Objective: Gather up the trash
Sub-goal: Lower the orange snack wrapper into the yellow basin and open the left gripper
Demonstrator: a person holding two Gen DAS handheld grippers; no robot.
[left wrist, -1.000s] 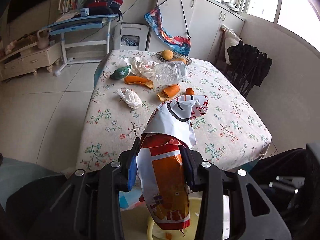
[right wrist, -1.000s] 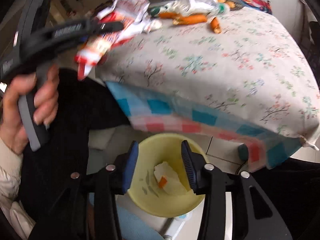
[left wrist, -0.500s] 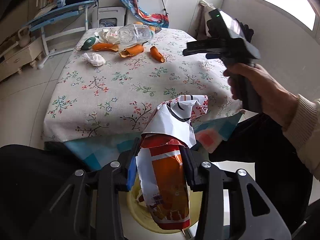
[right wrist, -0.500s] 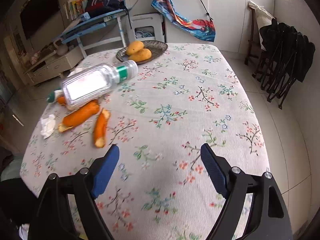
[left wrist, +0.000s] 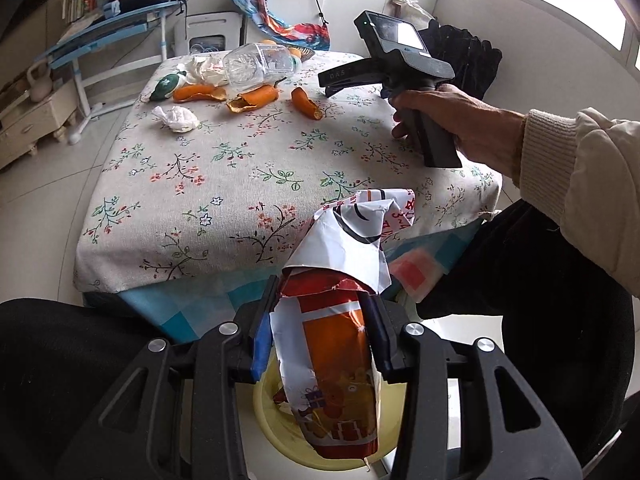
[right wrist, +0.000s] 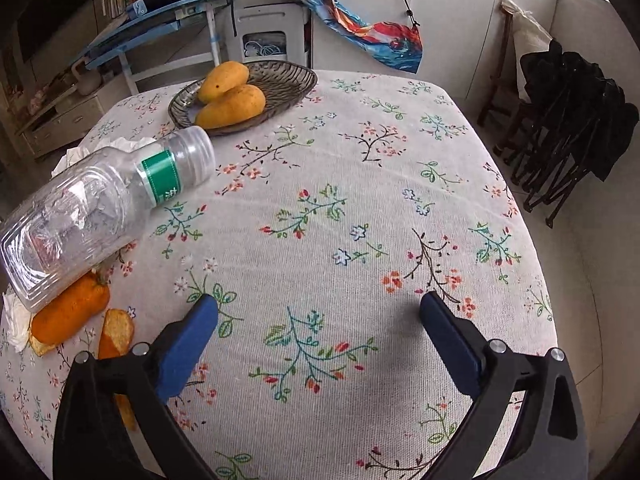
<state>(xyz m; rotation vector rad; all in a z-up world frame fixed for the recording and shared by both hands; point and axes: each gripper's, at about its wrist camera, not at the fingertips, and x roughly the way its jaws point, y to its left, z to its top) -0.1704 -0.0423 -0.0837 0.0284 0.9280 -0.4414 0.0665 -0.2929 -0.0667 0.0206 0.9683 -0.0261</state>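
Observation:
My left gripper (left wrist: pixel 320 320) is shut on a crumpled orange, red and white snack wrapper (left wrist: pixel 332 364). It holds the wrapper over a yellow bin (left wrist: pixel 272 420) on the floor below the table's near edge. My right gripper (right wrist: pixel 320 320) hovers over the floral tablecloth (right wrist: pixel 360 208); its jaws are opening wide with nothing between them. Left of it lie an empty clear plastic bottle (right wrist: pixel 100 208) and orange peels (right wrist: pixel 68 316). The left wrist view shows the same bottle (left wrist: pixel 260 64), peels (left wrist: pixel 252 100), a crumpled tissue (left wrist: pixel 176 118) and a person's hand holding the right gripper (left wrist: pixel 332 82).
A glass dish (right wrist: pixel 292 84) with two mangoes stands at the table's far side. A small green object (left wrist: pixel 166 86) and more white tissue lie by the bottle. Folded black chairs (right wrist: pixel 568 128) stand right of the table. Dark-clothed legs flank the bin.
My right gripper swung from above the yellow bin up to the tabletop and its jaws spread wide. My left gripper drew back from the table, and the wrapper now hangs over the bin.

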